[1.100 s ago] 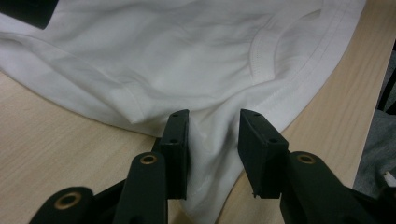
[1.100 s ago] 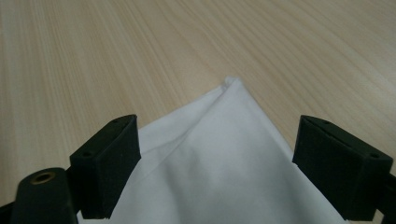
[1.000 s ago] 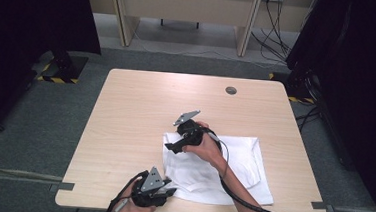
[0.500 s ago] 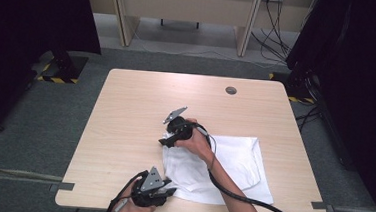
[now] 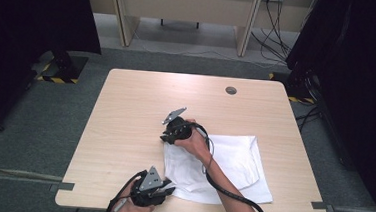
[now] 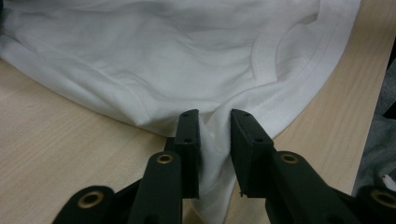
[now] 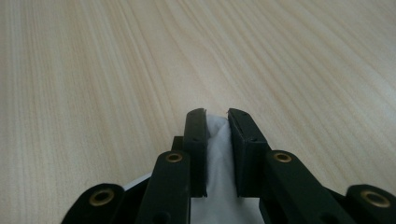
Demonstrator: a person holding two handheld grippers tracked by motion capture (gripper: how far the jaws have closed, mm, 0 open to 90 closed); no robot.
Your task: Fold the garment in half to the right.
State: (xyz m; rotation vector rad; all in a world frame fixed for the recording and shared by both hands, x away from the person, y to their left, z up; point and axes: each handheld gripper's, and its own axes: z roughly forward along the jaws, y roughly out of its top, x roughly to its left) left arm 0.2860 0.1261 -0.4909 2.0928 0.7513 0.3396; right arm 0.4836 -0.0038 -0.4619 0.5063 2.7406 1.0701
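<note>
Both grippers' jaws have just been closing and now pinch the white T-shirt (image 5: 222,163), left gripper (image 6: 214,140) near corner, right gripper (image 7: 216,135) far corner, ready to lift and fold it on the worktop (image 5: 135,112).

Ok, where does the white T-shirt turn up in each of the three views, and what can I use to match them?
High view: the white T-shirt lies folded on the table's near right part.
Left gripper view: it fills the top, a pinch of hem between the jaws.
Right gripper view: a fold pinched between the jaws.
Shared landmark: the light wooden tabletop.
</note>
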